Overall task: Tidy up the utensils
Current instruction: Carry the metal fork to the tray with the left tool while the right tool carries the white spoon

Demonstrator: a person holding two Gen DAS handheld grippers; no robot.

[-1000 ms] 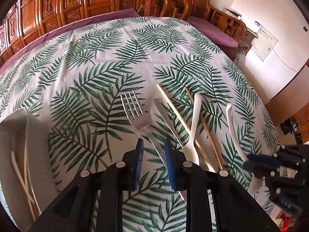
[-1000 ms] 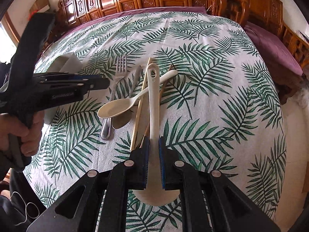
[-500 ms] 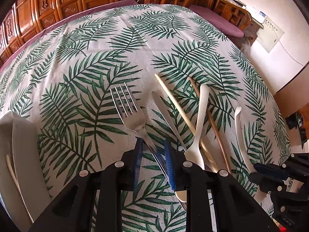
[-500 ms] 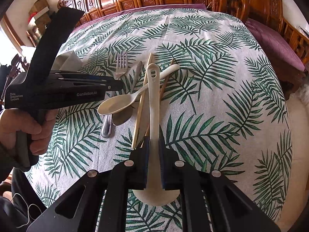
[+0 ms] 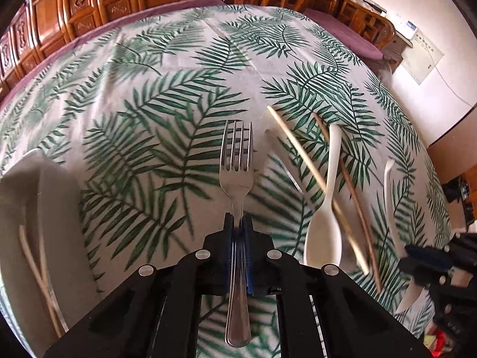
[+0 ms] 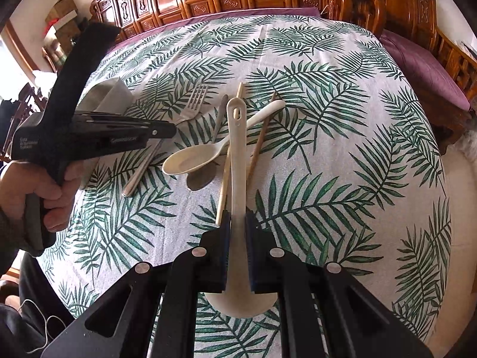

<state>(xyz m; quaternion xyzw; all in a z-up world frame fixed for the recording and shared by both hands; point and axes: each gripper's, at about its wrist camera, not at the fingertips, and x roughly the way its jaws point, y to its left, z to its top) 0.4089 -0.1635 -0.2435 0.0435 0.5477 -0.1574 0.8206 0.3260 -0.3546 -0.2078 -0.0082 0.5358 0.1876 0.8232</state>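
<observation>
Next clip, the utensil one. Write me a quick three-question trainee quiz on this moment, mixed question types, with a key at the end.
1. True or false: the left gripper is shut on the metal fork.
2. What does the right gripper hold? A) a chopstick B) the cream ladle C) a metal spoon
3. Fill in: in the right wrist view, the cream spoon lies with its handle crossing behind the ladle and its bowl partly over a ______ spoon.

Key
1. True; the jaws have just been closing and now pinch the fork's handle.
2. B; its handle runs up between the pads and its bowl shows below them.
3. metal
</observation>
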